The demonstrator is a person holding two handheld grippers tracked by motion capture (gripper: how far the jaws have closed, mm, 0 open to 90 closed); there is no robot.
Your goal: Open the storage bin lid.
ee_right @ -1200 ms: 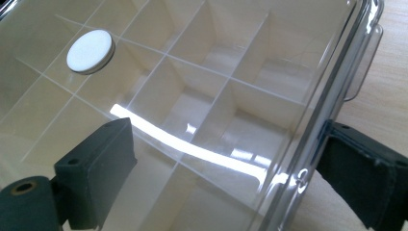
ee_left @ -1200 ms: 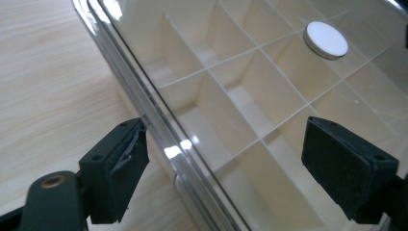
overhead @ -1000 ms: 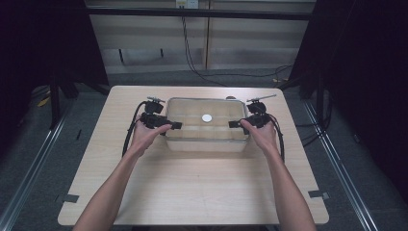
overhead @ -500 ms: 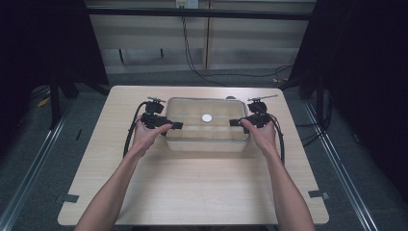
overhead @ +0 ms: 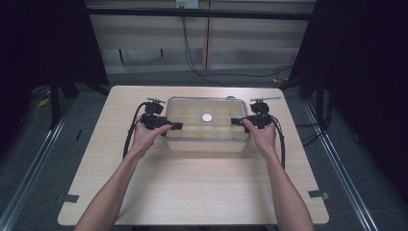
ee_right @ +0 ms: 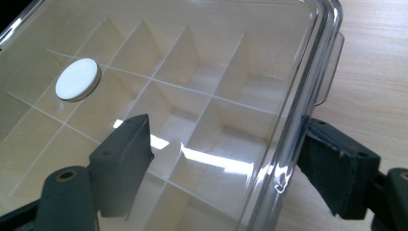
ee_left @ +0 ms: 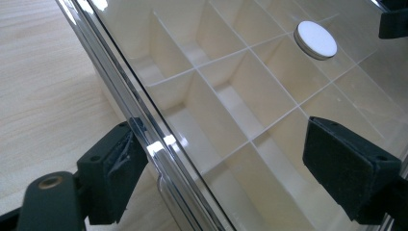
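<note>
- High view: a clear plastic box [overhead: 208, 124] with inner dividers sits at the far middle of the wooden table [overhead: 192, 187]; the left gripper [overhead: 174, 126] and right gripper [overhead: 235, 121] meet its two ends.
- Left gripper view: the jaws stand wide astride the box's edge, one outside the wall, one over the lid, near a white disc [ee_left: 315, 39].
- Right gripper view: the jaws, just closing, straddle the box's rim; contact can't be told.

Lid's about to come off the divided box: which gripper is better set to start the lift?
Probably the right gripper: its jaws have just been closing across the lid edge. The left gripper straddles its edge wider.
</note>
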